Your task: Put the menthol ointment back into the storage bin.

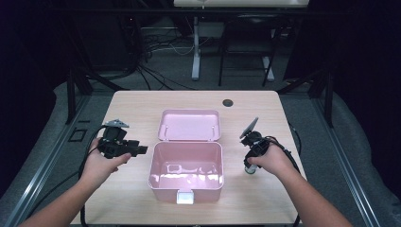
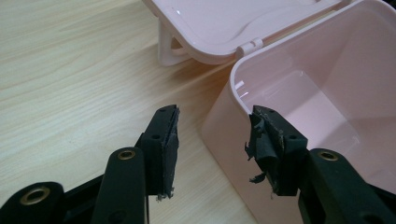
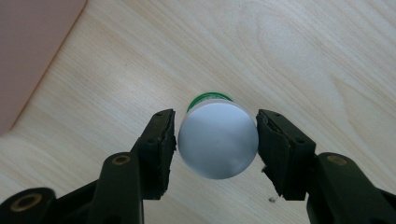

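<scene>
Right gripper view had the right gripper point(image 3: 217, 140) open, pads barely clear of the white-capped bottle point(image 3: 218, 140); I'd squeeze centred before lifting toward the pink box point(image 1: 186, 171).

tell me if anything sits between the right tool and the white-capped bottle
Nothing visible does: the right tool straddles the bottle from above, jaws on either side of its white cap, with bare table around it.

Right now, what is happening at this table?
A person works at a wooden table with a gripper in each hand. The right gripper is lowered over a small upright bottle with a white cap; its jaws stand on both sides of the cap, not clearly pressing it. The left gripper waits open beside the open pink box.
</scene>
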The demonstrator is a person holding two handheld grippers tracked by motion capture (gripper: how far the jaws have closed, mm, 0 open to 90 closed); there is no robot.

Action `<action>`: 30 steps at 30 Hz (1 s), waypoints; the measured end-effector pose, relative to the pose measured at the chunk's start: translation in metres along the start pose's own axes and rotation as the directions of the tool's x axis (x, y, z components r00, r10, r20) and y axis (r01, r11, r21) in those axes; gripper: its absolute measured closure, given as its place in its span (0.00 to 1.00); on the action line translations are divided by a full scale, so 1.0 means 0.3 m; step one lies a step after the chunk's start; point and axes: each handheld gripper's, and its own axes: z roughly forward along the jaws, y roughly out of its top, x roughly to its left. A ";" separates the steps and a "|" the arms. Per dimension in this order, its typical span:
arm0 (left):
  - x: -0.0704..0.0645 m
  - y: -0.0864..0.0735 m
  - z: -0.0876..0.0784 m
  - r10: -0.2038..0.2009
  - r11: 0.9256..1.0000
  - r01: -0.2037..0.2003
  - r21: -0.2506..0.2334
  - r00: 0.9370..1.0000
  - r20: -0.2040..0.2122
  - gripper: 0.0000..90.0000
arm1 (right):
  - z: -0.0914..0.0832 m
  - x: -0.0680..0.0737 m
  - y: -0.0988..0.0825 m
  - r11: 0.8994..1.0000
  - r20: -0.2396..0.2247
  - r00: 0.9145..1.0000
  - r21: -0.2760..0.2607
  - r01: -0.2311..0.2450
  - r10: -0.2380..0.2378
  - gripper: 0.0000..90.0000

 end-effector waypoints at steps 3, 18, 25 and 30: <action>0.002 -0.001 0.000 0.003 1.000 -0.003 0.004 1.000 -0.001 0.58 | 0.015 -0.006 -0.007 1.000 -0.009 1.000 0.003 -0.011 0.011 0.54; 0.002 -0.002 0.005 0.000 1.000 0.000 0.005 1.000 -0.002 0.58 | 0.024 -0.007 -0.007 1.000 -0.001 1.000 0.023 0.008 -0.008 0.55; 0.004 -0.002 -0.002 -0.001 1.000 0.001 0.004 1.000 -0.001 0.58 | 0.002 -0.004 0.001 1.000 0.006 1.000 0.019 0.019 -0.019 0.56; 0.008 -0.010 0.000 -0.010 1.000 0.010 -0.003 1.000 0.003 0.58 | -0.023 0.001 0.009 1.000 0.007 1.000 0.009 0.020 -0.020 0.56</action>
